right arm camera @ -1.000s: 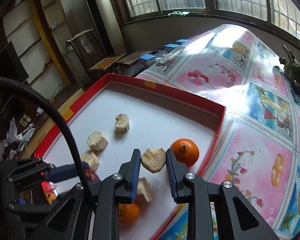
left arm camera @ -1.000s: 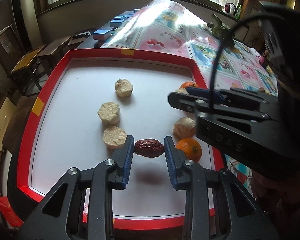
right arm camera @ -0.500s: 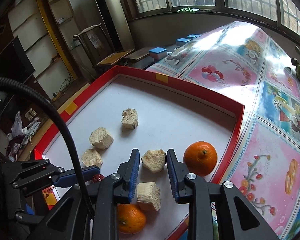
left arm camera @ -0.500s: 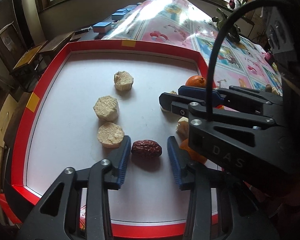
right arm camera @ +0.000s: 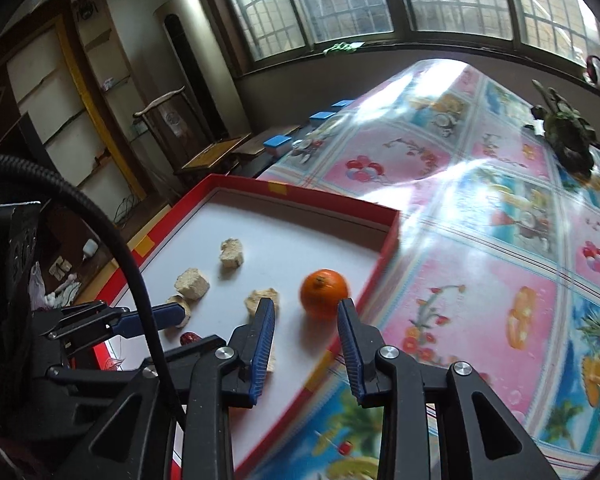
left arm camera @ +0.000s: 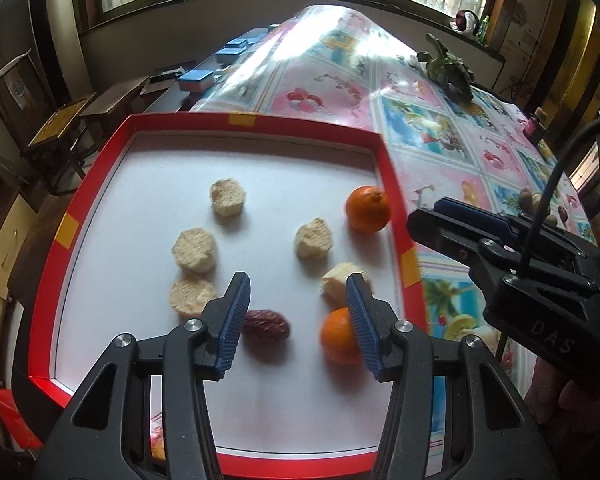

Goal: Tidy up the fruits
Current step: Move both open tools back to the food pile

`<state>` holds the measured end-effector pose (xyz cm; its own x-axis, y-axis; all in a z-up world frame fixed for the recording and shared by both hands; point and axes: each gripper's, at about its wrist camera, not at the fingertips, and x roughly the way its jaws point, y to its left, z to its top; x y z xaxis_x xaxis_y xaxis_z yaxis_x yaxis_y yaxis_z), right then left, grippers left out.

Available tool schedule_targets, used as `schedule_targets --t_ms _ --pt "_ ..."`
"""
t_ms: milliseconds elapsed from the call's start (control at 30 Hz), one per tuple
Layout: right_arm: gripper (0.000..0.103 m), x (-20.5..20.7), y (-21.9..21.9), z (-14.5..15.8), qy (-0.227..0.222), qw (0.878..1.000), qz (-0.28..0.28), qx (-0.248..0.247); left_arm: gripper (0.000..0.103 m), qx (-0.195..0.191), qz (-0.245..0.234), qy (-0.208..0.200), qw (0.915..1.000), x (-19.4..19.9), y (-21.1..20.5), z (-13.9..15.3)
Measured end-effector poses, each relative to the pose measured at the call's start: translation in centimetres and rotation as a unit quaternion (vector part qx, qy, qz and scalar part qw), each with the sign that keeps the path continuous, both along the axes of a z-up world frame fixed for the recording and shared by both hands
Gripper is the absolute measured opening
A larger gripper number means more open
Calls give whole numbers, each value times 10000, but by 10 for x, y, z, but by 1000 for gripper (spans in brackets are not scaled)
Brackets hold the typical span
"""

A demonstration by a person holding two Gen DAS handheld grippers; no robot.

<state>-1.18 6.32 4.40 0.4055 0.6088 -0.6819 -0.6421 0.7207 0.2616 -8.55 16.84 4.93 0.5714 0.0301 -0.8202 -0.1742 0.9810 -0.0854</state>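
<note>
A red-rimmed white tray (left arm camera: 100,184) holds several pale fruit chunks (left arm camera: 194,250), a dark red date (left arm camera: 266,324) and two oranges: one at the far right (left arm camera: 367,208), one near (left arm camera: 338,336). My left gripper (left arm camera: 298,316) is open and empty above the tray's near part, the date by its left finger, the near orange by its right finger. My right gripper (right arm camera: 306,338) is open and empty, raised over the tray's right edge (right arm camera: 380,264), with the far orange (right arm camera: 324,293) just beyond its fingertips. It also shows in the left wrist view (left arm camera: 460,224).
The tray sits on a table with a glossy patterned cloth (right arm camera: 500,240). A green toy (right arm camera: 564,136) lies far right. Blue boxes (left arm camera: 196,77) and wooden chairs (left arm camera: 60,128) stand beyond the tray's far left.
Both grippers opened wider and drew back. The left one let the date lie on the tray. The right one released the pale chunk and moved right, off the tray's edge.
</note>
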Motion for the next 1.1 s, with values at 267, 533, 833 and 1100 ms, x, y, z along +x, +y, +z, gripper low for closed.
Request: schedule_targets --t_ms 267,533,833,1100 --pt "31 1 -75 4 11 9974 -719 23 50 -72 -476 -90 9988 20 -49 10" --pt "33 -1 -161 2 25 9877 -1560 -138 62 -243 -910 45 9955 53 -109 8" --pt "42 -1 -247 1 -7 9727 -2301 -307 62 -427 -1301 386 9898 86 -163 -4" --pt "42 15 -277 -12 108 9670 -2510 -418 62 -506 -1496 501 9862 107 -193 -6"
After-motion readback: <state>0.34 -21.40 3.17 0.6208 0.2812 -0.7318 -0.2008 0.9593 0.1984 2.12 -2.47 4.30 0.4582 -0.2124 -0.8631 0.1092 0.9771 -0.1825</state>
